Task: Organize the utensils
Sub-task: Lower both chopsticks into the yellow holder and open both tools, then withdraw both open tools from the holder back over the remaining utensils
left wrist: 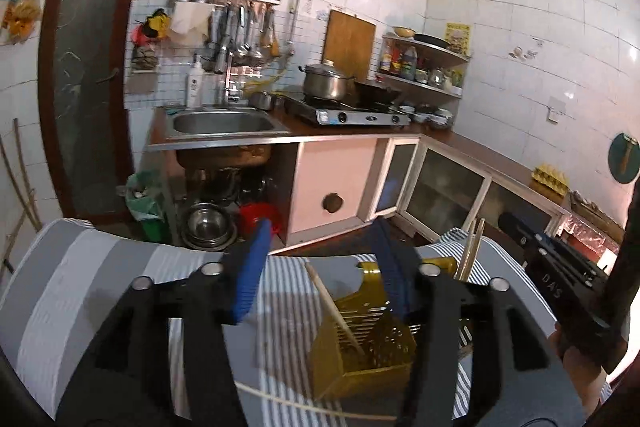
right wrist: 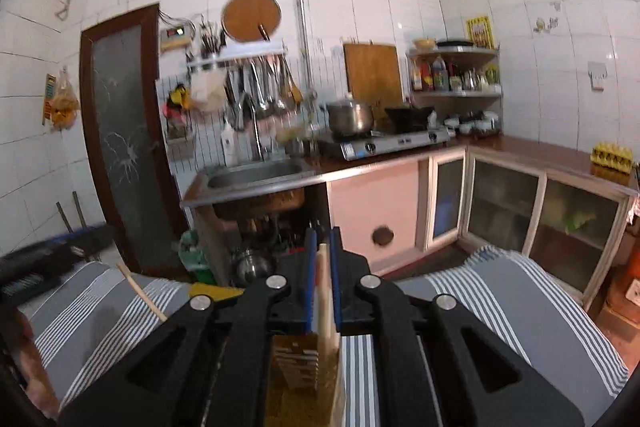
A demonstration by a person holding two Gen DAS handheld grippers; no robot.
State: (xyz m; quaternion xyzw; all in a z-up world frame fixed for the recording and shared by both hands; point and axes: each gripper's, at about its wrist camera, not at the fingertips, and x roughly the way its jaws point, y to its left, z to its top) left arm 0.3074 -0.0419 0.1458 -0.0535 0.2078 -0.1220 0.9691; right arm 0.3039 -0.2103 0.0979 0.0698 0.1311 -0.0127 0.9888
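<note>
Left gripper (left wrist: 320,267): blue-padded fingers stand apart, nothing between the pads. Below and between them sits a yellow perforated utensil holder (left wrist: 360,339) on a grey-and-white striped cloth (left wrist: 100,287) that covers the surface under both grippers. One wooden chopstick (left wrist: 334,307) leans in the holder, its upper end tilted to the left. A thin pale stick lies across the cloth below the holder; what it is cannot be told.

Right gripper (right wrist: 323,275): fingers nearly together, clamped on a pair of wooden chopsticks (right wrist: 324,291) held upright between the blue pads. Their lower ends reach down to the top of the utensil holder (right wrist: 296,355); whether they are inside a compartment cannot be told, since the gripper body blocks the view. In the left wrist view the same pair (left wrist: 472,247) stands just right of the holder, with the right gripper body and the person's hand (left wrist: 576,355) at the frame edge.

Background: steel sink (left wrist: 224,123) set in a brown counter, a two-burner gas stove (left wrist: 352,111) with a lidded steel pot (left wrist: 324,81) and a dark wok (left wrist: 376,93). Ladles hang on a wall rack (left wrist: 240,27) above the sink. Steel bowls (left wrist: 208,227) are stacked in the open space under the sink.
</note>
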